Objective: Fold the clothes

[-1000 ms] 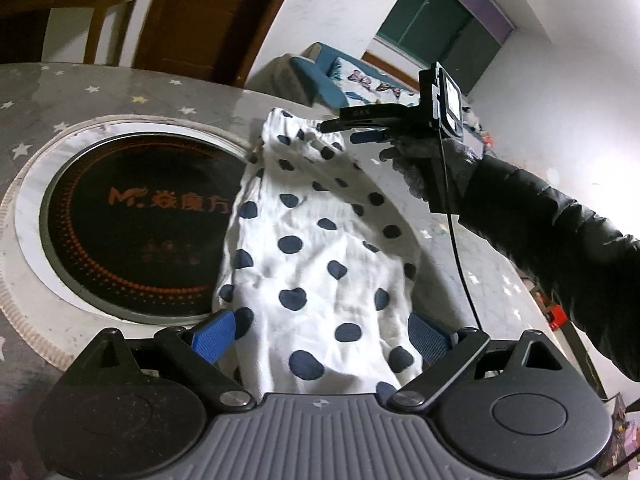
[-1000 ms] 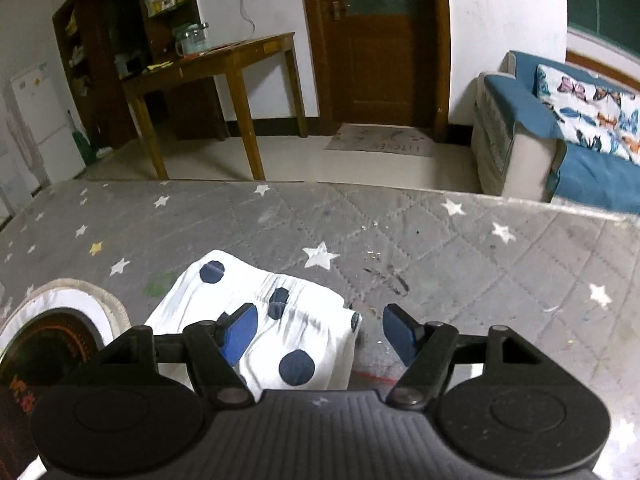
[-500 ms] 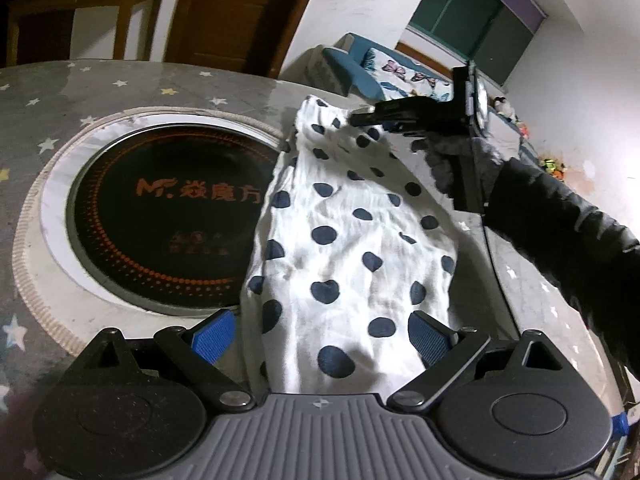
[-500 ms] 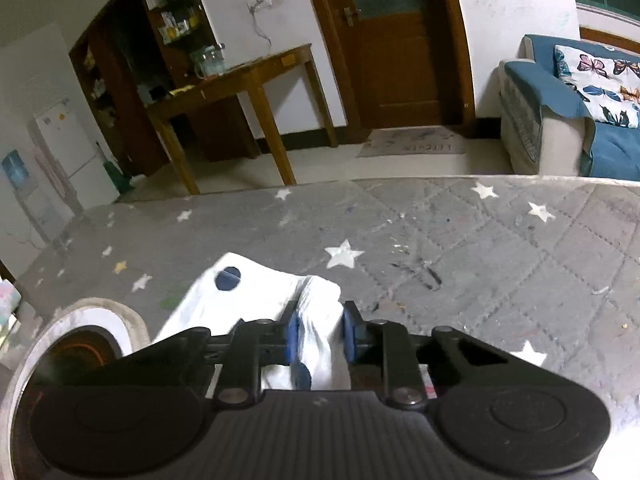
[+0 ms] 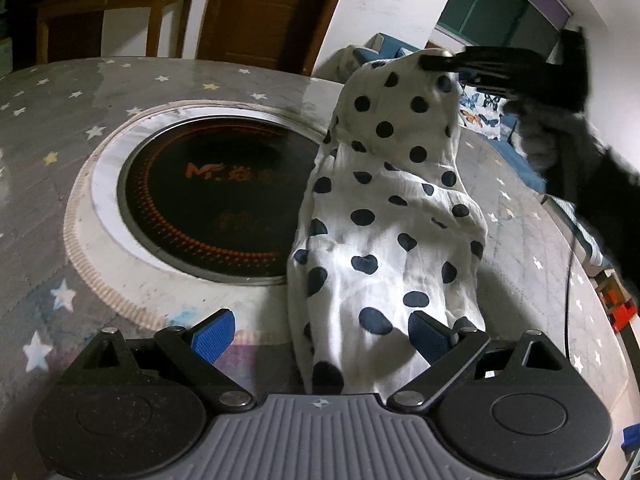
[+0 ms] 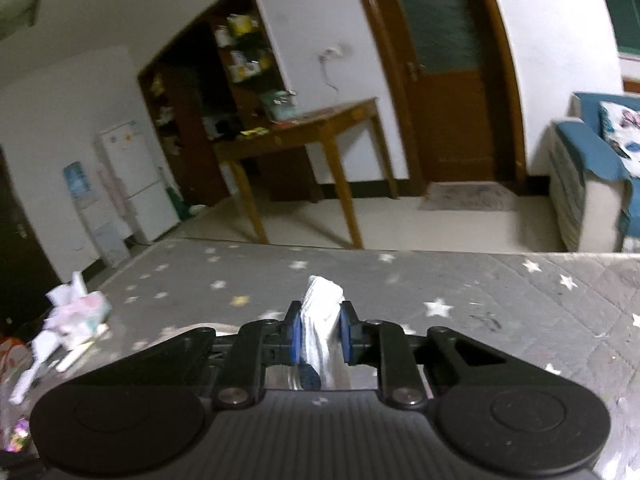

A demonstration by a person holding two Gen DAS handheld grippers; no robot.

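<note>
A white garment with dark blue dots (image 5: 392, 216) lies on the grey star-patterned table (image 5: 48, 128), its far end lifted into the air. My right gripper (image 5: 440, 65) holds that far end up, shut on a bunch of white cloth (image 6: 322, 320) squeezed between the blue pads. My left gripper (image 5: 320, 334) stands open at the garment's near end. The cloth lies between its blue fingers (image 5: 212, 334), leaning toward the right one.
A round black cooktop (image 5: 212, 196) with an orange logo is set in the table, left of the garment. A gloved hand and dark sleeve (image 5: 588, 184) hold the right gripper. Crumpled tissues (image 6: 72, 312) lie at the table's left edge. A wooden table (image 6: 320, 128) stands beyond.
My right gripper shut on the garment's far end and lifted it off the table. My left gripper stayed open at the near end.
</note>
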